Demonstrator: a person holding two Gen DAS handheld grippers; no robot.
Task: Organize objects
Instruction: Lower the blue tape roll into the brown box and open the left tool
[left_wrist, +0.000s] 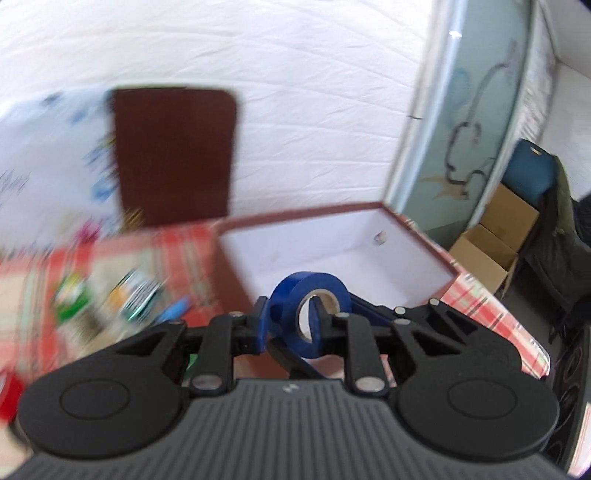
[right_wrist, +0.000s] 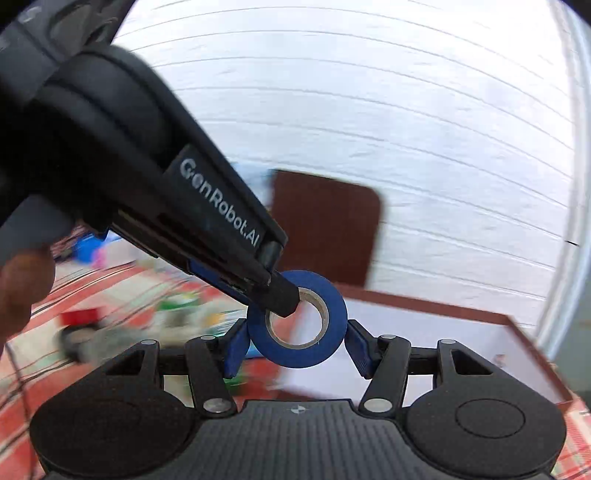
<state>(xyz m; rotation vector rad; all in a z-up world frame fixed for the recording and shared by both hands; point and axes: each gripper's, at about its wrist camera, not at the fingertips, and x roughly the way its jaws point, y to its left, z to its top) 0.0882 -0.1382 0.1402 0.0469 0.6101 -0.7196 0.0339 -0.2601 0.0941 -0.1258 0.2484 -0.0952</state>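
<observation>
A blue tape roll (left_wrist: 308, 314) is held in the air above the near edge of an open brown box (left_wrist: 343, 243) with a white inside. My left gripper (left_wrist: 291, 325) is shut on the roll's wall, one finger through its hole. In the right wrist view the roll (right_wrist: 297, 319) sits between my right gripper's (right_wrist: 295, 343) blue fingers (right_wrist: 236, 345), which flank its outer rim; I cannot tell whether they touch it. The left gripper's body (right_wrist: 155, 177) reaches in from the upper left. The box (right_wrist: 443, 354) lies behind and to the right.
The box's brown lid (left_wrist: 173, 155) leans against the white wall. Blurred small items (left_wrist: 122, 295) lie on the red plaid tablecloth (left_wrist: 487, 306) left of the box. A white printed bag (left_wrist: 51, 158) stands at the left. Cardboard boxes (left_wrist: 495, 240) sit on the floor at the right.
</observation>
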